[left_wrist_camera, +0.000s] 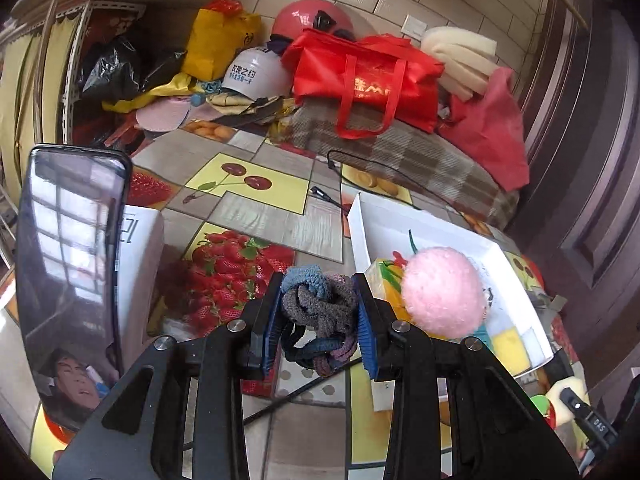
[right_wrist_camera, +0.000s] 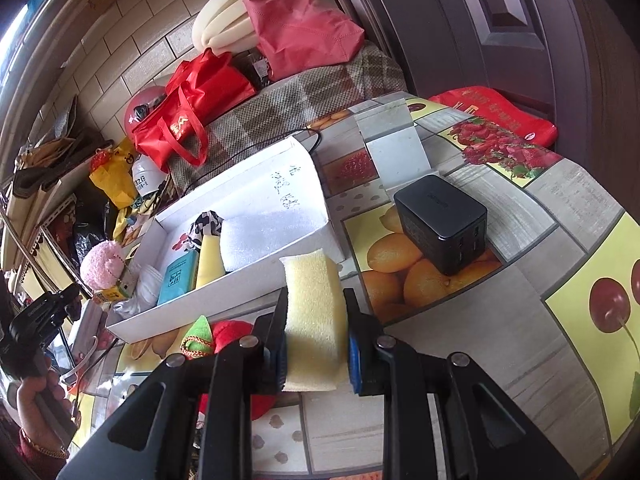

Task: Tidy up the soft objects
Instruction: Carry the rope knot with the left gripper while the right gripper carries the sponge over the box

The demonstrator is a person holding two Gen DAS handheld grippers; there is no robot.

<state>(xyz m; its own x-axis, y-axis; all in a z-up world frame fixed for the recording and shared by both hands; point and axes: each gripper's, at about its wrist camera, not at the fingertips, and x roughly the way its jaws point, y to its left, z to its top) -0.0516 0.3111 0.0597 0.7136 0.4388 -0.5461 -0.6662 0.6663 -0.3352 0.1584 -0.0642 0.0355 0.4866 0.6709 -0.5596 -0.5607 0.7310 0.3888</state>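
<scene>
My left gripper (left_wrist_camera: pixel 320 312) is shut on a bundle of hair ties (left_wrist_camera: pixel 318 312), grey, blue and purple, held above the table just left of the white box (left_wrist_camera: pixel 516 276). A pink pompom (left_wrist_camera: pixel 442 294) sits at the box's near end. My right gripper (right_wrist_camera: pixel 316 336) is shut on a yellow sponge (right_wrist_camera: pixel 314 312), held above the table just in front of the white box (right_wrist_camera: pixel 248 196). The box holds white foam (right_wrist_camera: pixel 272 236), a teal packet (right_wrist_camera: pixel 176 278), a yellow piece (right_wrist_camera: pixel 210 260) and the pink pompom (right_wrist_camera: pixel 102 264). A red plush fruit (right_wrist_camera: pixel 228 344) lies under my right gripper.
A black charger block (right_wrist_camera: pixel 444 224) stands right of the box. A phone (left_wrist_camera: pixel 72 272) stands at the left on a white box. A black cable (left_wrist_camera: pixel 340 196) runs across the fruit-print tablecloth (left_wrist_camera: pixel 248 184). Red bags (left_wrist_camera: pixel 368 80), helmets and a plaid blanket (left_wrist_camera: pixel 400 152) crowd the back.
</scene>
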